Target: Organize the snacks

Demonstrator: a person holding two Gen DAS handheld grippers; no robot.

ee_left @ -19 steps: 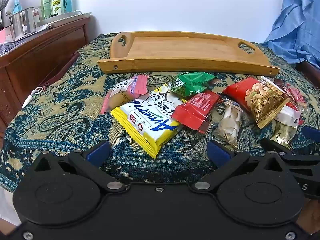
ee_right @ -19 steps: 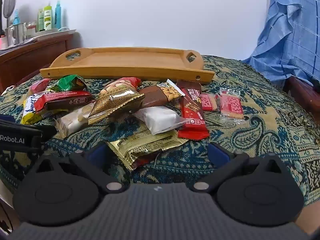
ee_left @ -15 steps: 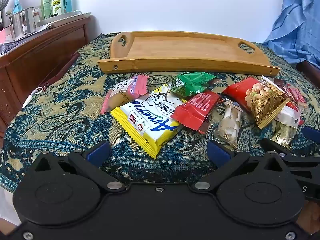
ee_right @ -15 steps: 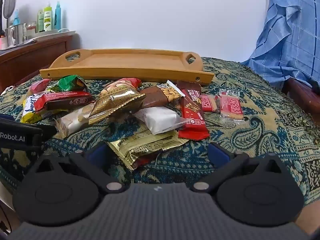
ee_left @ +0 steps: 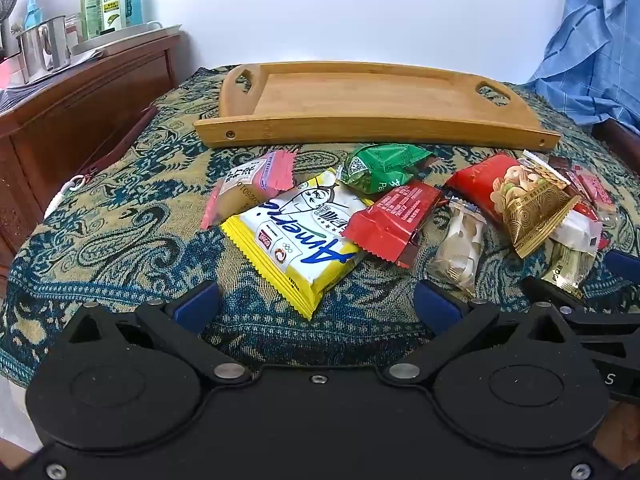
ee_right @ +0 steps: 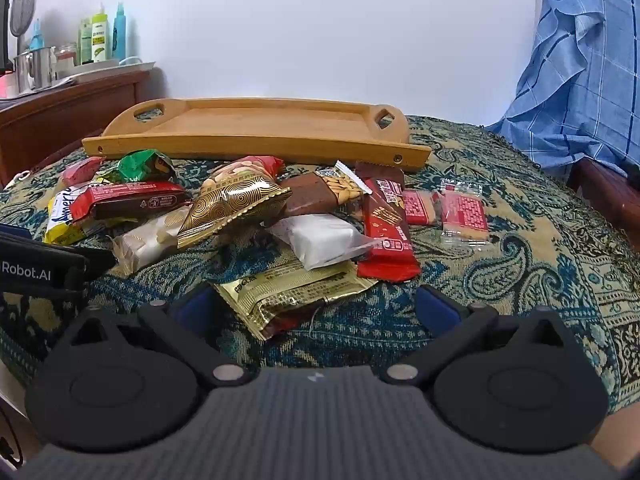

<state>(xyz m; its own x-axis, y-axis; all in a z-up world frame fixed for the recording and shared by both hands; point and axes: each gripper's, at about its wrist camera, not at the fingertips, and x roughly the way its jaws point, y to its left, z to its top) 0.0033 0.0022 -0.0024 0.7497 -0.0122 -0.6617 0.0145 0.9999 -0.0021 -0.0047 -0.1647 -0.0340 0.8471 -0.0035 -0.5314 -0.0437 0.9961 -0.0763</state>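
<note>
1. Left tool (ee_left: 316,306) gapes wide, gripping nothing, low over the paisley cloth (ee_left: 120,236); the yellow Ameria pack (ee_left: 298,240) lies at its 12 o'clock.
2. Right tool (ee_right: 316,306) is equally spread and unloaded, with a gold wrapper (ee_right: 288,292) between its fingertips.
3. Remaining snacks lie heaped beyond, near the bamboo tray (ee_left: 372,128) at 12 o'clock.

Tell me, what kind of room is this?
Probably a bedroom at home: a patterned cloth over a soft surface, a wooden dresser with toiletry bottles, and a blue shirt hanging nearby.
</note>
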